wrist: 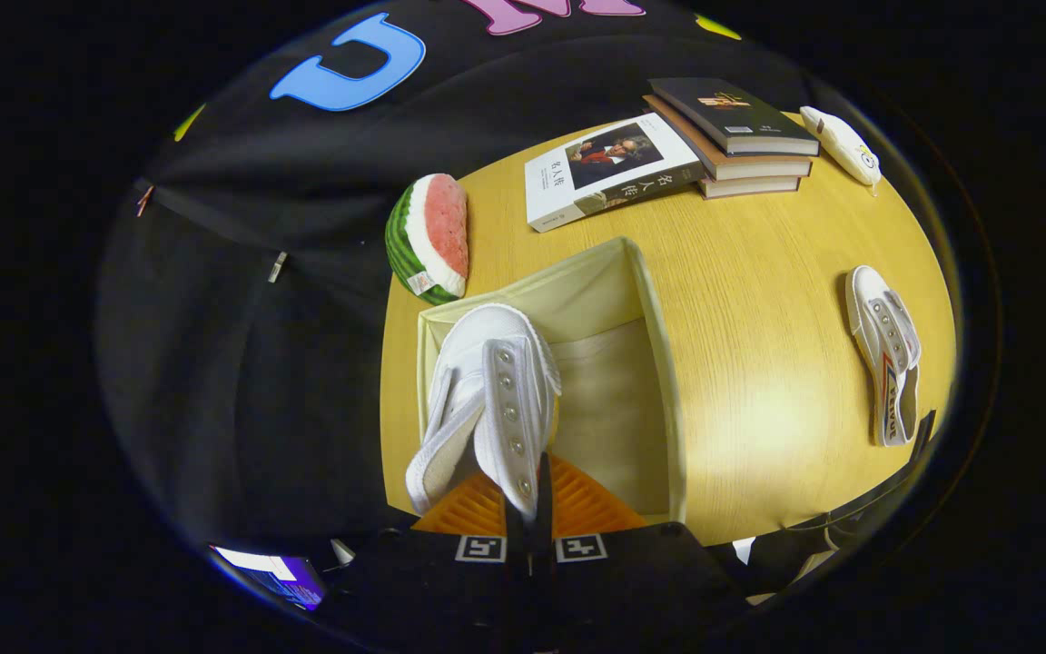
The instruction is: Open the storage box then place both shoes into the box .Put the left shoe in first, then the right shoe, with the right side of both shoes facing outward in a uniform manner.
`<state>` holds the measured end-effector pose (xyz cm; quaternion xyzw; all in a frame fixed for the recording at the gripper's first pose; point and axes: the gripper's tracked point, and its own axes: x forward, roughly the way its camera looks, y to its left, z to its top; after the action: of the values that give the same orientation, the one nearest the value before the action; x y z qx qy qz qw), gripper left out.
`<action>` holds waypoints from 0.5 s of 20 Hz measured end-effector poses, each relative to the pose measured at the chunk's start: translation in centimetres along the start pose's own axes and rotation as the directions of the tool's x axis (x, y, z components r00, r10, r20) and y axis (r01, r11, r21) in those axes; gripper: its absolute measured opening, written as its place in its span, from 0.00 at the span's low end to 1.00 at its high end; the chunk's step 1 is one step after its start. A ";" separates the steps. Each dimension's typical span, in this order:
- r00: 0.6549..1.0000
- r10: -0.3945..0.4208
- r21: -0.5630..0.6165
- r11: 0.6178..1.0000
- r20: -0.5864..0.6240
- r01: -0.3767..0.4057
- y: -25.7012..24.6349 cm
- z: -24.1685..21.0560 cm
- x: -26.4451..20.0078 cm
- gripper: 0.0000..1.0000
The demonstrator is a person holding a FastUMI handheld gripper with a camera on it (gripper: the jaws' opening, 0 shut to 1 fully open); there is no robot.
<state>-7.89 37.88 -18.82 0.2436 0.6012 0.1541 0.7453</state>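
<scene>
- Gripper view: the hand-held gripper [527, 509] with orange fingers [591, 504] was clenched on the eyelet edge of a white canvas lace-less shoe [487, 400], which hung toe-forward over the open cream fabric storage box [659, 363] directly ahead, at 12 o'clock from the fingers.
- The box stood open on the yellow wooden table [759, 318], its pale floor bare beside the held shoe.
- The second white canvas shoe [886, 354] lay on its side on the table at about 2 o'clock, well apart from the box.
- Beyond the box, a plush watermelon slice [430, 238] sat at 11 o'clock, a white paperback book [609, 171] at 12 o'clock, and a stack of three dark books [736, 136] with a small white case [841, 143] beside it at 1 o'clock.
- The step appeared to be lowering the first shoe; doing it well likely meant keeping the shoe level, setting it against one wall to leave room for its mate, and letting go only once the sole rested on the floor with the right side outward.
</scene>
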 end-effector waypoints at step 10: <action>0.996 -0.091 -0.009 0.996 -0.001 0.091 0.4 -0.8 3.8 0.05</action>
<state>-7.71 40.38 -21.84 0.2123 0.6116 0.1229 0.7522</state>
